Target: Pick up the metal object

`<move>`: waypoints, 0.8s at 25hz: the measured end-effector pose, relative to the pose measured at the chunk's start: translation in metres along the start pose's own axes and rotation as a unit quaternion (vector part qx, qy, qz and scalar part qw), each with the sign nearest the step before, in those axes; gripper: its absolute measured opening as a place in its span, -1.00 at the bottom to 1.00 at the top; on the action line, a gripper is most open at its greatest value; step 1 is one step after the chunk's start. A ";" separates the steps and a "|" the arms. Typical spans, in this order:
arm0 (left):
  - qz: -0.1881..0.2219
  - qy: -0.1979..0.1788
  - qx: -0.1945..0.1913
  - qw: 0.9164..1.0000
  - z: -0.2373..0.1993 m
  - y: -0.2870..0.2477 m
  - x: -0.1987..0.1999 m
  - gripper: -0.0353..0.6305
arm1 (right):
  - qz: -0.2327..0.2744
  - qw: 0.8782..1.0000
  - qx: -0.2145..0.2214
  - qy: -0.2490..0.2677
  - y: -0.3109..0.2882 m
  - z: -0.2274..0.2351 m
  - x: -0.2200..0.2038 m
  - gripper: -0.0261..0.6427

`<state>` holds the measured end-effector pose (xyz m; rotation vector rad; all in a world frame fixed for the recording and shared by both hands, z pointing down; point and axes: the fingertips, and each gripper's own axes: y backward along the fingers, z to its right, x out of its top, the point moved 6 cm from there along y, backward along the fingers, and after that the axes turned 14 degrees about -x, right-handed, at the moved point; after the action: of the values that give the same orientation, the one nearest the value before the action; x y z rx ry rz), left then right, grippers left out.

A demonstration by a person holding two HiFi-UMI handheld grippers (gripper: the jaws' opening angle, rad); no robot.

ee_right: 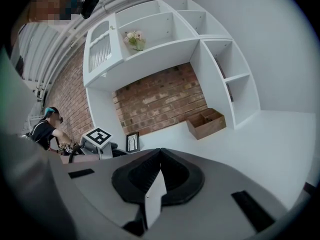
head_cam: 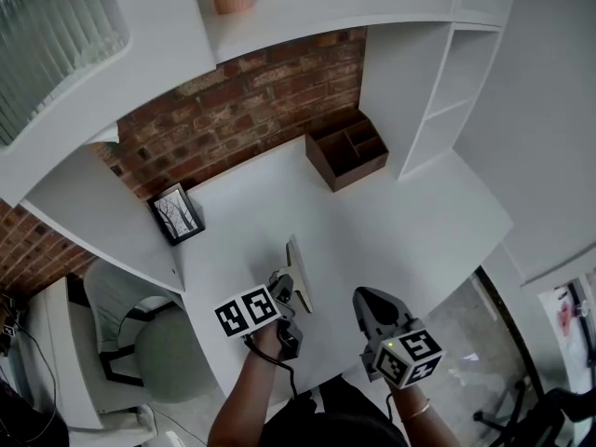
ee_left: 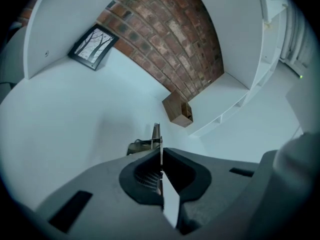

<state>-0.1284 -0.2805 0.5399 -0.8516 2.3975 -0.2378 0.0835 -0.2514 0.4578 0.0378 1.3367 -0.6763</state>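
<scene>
A person's left claw (head_cam: 282, 278) (ee_left: 161, 152) is pressed together on a thin metal object (head_cam: 298, 270) (ee_left: 156, 133), pinching it edge-on so that the piece stands upright and juts out past the tips. It sits over the near middle of the white table (head_cam: 400, 217); whether it rests on the surface or has cleared it cannot be told. The right claw (head_cam: 359, 294) (ee_right: 160, 152) hangs just to the right near the table's front edge, its tips pressed together on nothing. Toward the back, a wooden organizer (head_cam: 346, 149) (ee_right: 206, 122) stands against the brick wall (head_cam: 251, 91), and a small framed picture (head_cam: 177, 214) (ee_left: 93, 47) leans at the left.
</scene>
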 end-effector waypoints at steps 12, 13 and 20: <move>0.002 -0.195 -0.032 0.980 0.069 0.027 0.024 -0.86 | 0.035 0.999 -0.029 0.006 0.022 -0.008 0.012 -0.91; 0.001 -0.217 -0.033 0.976 0.076 0.030 0.025 -0.86 | 0.039 0.999 -0.031 0.007 0.024 -0.009 0.013 -0.91; -0.006 -0.321 -0.041 0.946 0.109 0.053 0.029 -0.86 | 0.058 0.997 -0.046 0.011 0.038 -0.018 0.017 -0.91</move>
<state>-0.1116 -0.2544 0.4195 -0.8236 1.7972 0.1253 0.0863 -0.2209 0.4245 0.0492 1.3748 -0.5177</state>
